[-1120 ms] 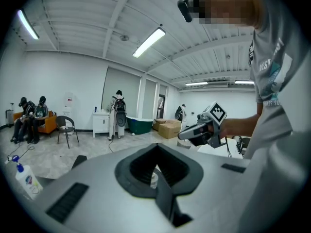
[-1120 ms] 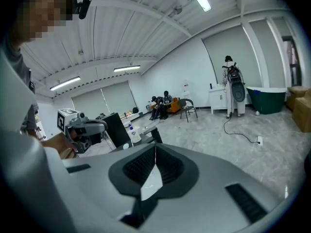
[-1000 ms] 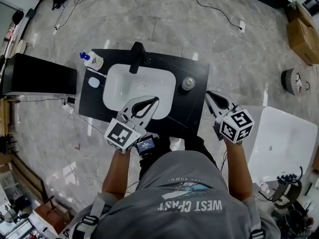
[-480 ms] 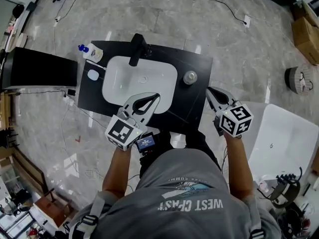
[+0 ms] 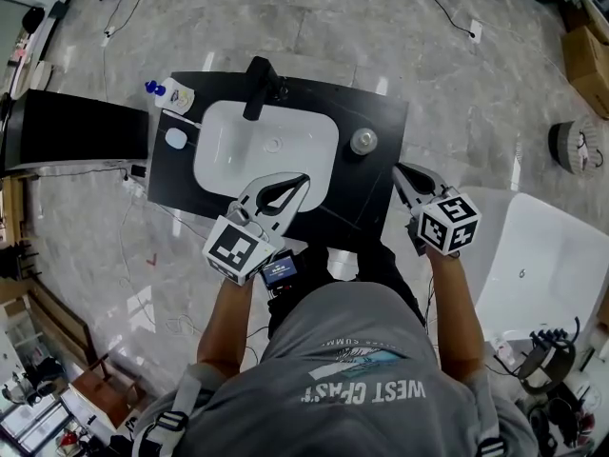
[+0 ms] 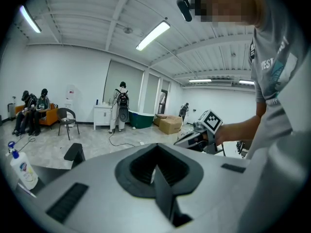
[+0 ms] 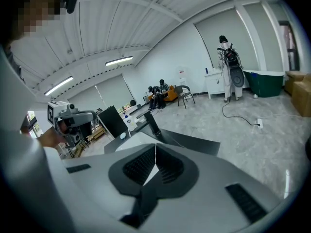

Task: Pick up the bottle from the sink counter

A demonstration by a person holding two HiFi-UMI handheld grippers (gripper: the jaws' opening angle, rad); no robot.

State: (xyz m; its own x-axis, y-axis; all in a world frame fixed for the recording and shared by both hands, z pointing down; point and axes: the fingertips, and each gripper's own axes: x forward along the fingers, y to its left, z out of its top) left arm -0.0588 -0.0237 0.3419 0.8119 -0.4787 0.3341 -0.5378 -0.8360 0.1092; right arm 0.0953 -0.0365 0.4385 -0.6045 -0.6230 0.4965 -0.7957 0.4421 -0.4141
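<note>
The bottle (image 5: 169,94), white with a blue cap, stands at the far left corner of the black sink counter (image 5: 371,193). It also shows at the left edge of the left gripper view as the bottle (image 6: 22,169), and small in the right gripper view as the bottle (image 7: 129,121). My left gripper (image 5: 303,179) is shut and empty, hovering over the near rim of the white basin (image 5: 266,150), far from the bottle. My right gripper (image 5: 398,171) is shut and empty just off the counter's right edge. Both pairs of jaws meet in a line: left gripper (image 6: 156,154), right gripper (image 7: 155,152).
A black faucet (image 5: 259,89) rises behind the basin. A round metal piece (image 5: 362,142) sits right of the basin and a small white item (image 5: 176,139) left of it. A black cabinet (image 5: 76,133) stands to the left, a white bathtub (image 5: 542,265) to the right. Cables lie on the floor.
The right gripper has sunk a little beside the counter's right edge. The left gripper has barely moved over the basin's rim. Both stay shut.
</note>
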